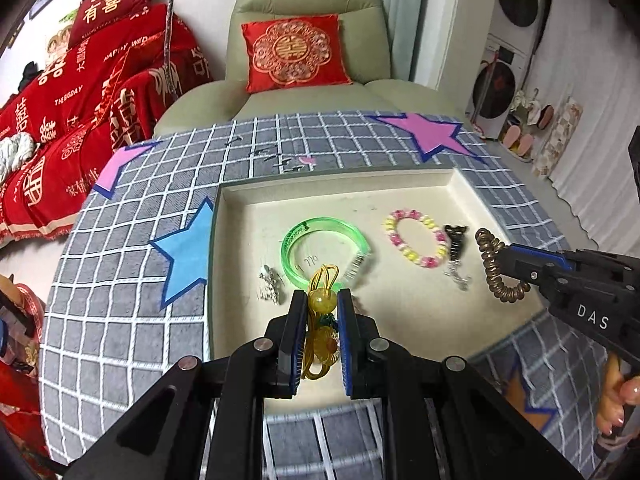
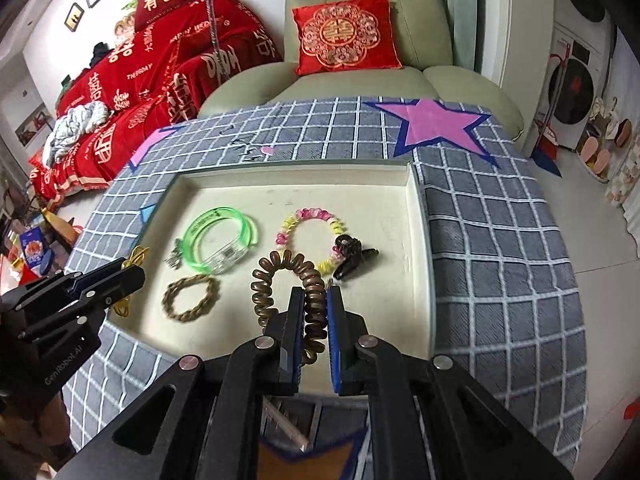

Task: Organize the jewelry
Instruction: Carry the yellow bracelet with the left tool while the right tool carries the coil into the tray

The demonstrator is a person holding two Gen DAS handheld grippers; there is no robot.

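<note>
carrying step: left hand-held gripper [image 1: 322, 300] clamped on a yellow tie [image 1: 320, 300], right hand-held gripper [image 2: 314, 300] clamped on a brown coil [image 2: 288, 276], both over the tray [image 2: 416, 216]; next, presumably, set each down clear of the other pieces.

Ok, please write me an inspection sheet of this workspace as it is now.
Surface: grey checked cloth with stars, cream tray on it.
Job's things: green bangle, pink-yellow bead bracelet, braided brown bracelet, black clip, small silver piece, all lying in the tray.
Clutter: nothing seen.
Grippers: left gripper shut on yellow bead hair tie; right gripper shut on brown spiral hair tie.
Cables: nothing seen.
Surroundings: green armchair, red cushion, red sofa cover.
</note>
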